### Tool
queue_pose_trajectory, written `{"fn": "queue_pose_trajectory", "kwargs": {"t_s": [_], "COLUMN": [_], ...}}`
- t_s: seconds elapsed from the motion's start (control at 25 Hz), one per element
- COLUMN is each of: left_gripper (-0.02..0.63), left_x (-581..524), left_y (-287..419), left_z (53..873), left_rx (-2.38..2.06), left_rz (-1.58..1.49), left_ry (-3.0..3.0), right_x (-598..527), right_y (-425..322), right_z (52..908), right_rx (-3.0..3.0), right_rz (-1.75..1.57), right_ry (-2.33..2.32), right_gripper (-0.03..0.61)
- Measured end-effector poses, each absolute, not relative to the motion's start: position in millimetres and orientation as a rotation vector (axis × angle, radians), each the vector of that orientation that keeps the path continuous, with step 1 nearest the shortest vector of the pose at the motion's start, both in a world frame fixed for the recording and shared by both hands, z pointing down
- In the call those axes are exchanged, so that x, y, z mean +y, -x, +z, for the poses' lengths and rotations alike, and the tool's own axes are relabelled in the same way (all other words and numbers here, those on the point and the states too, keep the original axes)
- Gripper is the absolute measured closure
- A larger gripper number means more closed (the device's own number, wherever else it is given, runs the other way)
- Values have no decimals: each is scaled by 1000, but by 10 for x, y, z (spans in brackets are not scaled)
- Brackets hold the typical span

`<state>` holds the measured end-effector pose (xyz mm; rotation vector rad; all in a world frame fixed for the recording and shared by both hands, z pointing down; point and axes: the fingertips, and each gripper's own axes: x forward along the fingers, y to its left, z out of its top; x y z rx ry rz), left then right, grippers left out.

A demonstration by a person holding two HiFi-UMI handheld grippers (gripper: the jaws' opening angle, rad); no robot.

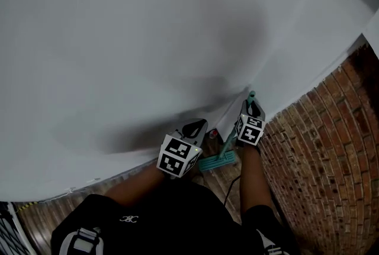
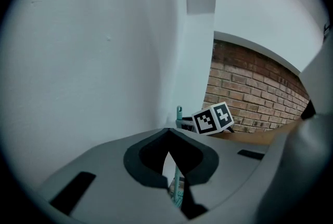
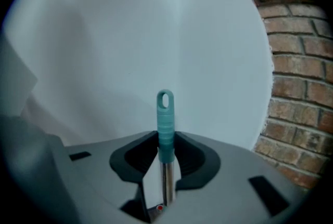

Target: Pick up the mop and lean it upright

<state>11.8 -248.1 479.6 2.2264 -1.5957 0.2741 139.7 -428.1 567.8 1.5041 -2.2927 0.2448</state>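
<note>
Right gripper [image 3: 165, 141] has its jaws clamped on the mop [image 3: 165, 114], right at the base of the teal grip, shaft upright before the white wall corner [image 3: 179, 36]. Left gripper [image 2: 167, 137] is alongside, jaws together, holding nothing.

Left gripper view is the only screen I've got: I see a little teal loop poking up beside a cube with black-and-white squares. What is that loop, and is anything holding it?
Observer: It tops the mop's handle, a ribbed teal plastic grip; the right gripper has its jaws closed on that grip's lower part.
Operator: Is the whole stick teal?
Observer: No. Below the grip, the right gripper view shows a shiny metal pole.
Operator: Where is the mopping end?
Observer: In the head view, the flat teal mop head lies low beside the bricks, at the foot of the white wall.
</note>
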Motion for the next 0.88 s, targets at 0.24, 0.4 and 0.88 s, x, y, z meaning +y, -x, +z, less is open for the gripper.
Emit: {"fn": "queue_pose_trajectory", "kwargs": {"t_s": [0.24,0.4,0.88], "left_gripper": [618,617,617], "left_x": [-2509,-2532,-2713], "left_y": [-38,-23,-344], "left_z": [4815,4840,4818], "left_rx": [-1614,-1602,-1458], "left_rz": [273,271,259], "left_ry": [-2207,-2210,-2320], "right_x": [-4488,-4416,-3530], "right_y": [-1299,-1235,-1489], "right_z": [5727,5529,4802], "right_rx": [-2270,-2338,-2488], "right_rz": [179,118,170], "right_ry": [-1489,-1517,-1621], "right_gripper": [465,434,565]}}
